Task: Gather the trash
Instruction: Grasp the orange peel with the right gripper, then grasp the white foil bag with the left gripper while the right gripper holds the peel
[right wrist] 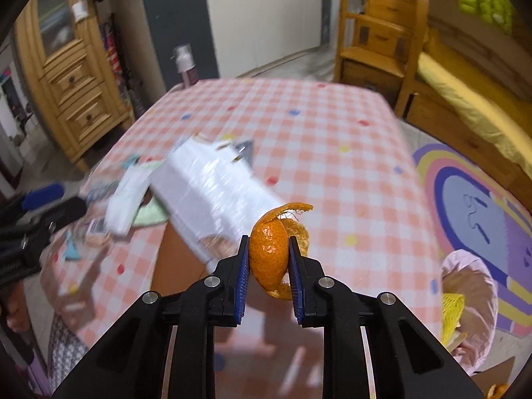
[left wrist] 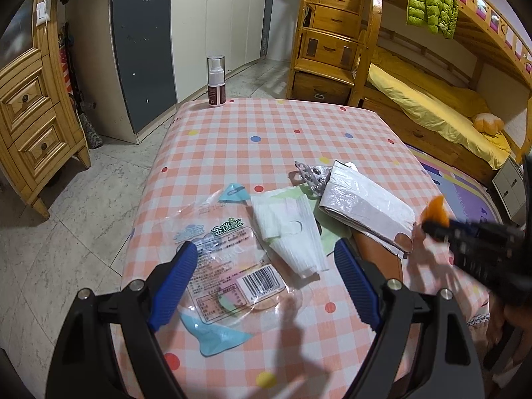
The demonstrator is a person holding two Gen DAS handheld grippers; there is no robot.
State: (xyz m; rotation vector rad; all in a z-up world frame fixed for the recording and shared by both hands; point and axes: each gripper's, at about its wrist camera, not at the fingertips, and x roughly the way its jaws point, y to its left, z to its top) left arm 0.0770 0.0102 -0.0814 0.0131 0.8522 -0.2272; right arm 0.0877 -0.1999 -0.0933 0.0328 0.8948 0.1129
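My right gripper is shut on an orange peel and holds it above the checked table; it also shows at the right of the left wrist view. My left gripper is open and empty over a clear plastic snack wrapper. Beside the wrapper lie a white folded paper, a white plastic mailer bag and a crumpled foil blister pack. A bin lined with a pink bag stands on the floor at the table's right, with yellow netting inside.
A spray bottle stands at the table's far edge. A wooden cabinet is at the left, a bunk bed with stair drawers at the right, and a coloured rug on the floor.
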